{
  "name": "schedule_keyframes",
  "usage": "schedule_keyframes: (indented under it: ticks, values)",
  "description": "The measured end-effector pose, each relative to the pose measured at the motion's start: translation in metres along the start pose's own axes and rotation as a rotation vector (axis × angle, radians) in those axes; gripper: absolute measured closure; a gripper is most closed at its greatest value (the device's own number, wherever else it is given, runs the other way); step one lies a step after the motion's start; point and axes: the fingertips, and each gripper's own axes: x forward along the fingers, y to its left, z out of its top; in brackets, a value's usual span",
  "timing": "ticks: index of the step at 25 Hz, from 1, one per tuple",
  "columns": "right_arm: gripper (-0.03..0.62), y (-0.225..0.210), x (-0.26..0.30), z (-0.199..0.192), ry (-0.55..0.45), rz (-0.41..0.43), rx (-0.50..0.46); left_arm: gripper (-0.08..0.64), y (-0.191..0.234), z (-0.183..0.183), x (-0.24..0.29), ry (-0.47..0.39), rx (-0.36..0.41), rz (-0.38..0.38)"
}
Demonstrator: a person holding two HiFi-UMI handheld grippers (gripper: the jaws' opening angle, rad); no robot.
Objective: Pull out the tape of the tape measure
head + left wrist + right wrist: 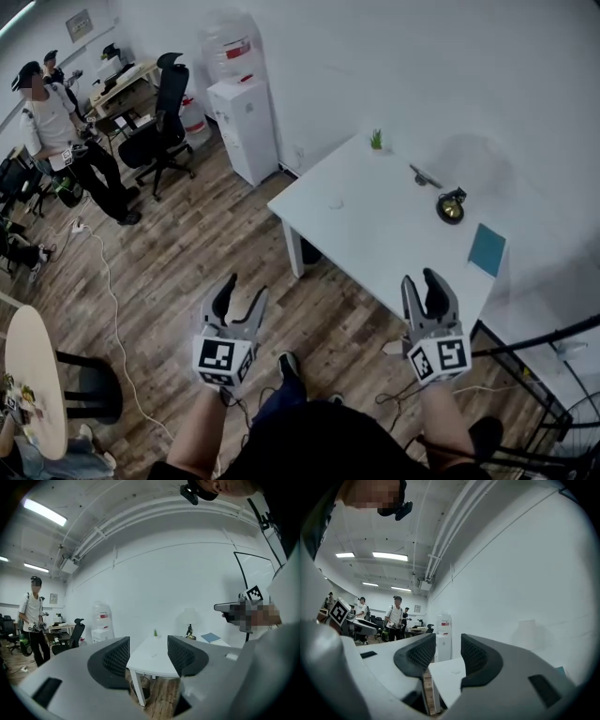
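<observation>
Your left gripper: jaws apart, nothing between, over wood floor. Your right gripper: jaws apart, empty, near white table; tape measure well apart.

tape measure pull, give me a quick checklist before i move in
1. Left gripper open, nothing between its jaws: ok.
2. Right gripper open, nothing between its jaws: ok.
3. Tape measure in sight on the table: ok.
4. Grippers at the tape measure: not ok, both well short of it.
5. Tape end facing you: cannot tell, too small.
6. Blue notebook apart from the tape measure: ok.
</observation>
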Motion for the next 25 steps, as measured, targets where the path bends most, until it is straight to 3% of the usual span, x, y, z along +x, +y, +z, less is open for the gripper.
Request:
schedule_keyframes:
  ticks: [13, 18, 25]
  values:
    - [0.423, 0.037, 0.134, -0.021, 0.091, -0.136, -0.029, 0.312, 0.136, -0.022, 0.107, 0.02, -0.066, -0.114]
    - [0.426, 0.048, 0.16, -0.035, 0.137, -0.165, 0.008, 0.313, 0.165, -0.04, 0.133, 0.03, -0.119, -0.151]
    - [0.43, 0.042, 0.187, -0.039, 0.167, -0.175, -0.005, 0.313, 0.174, -0.048, 0.165, 0.022, -0.18, -0.186]
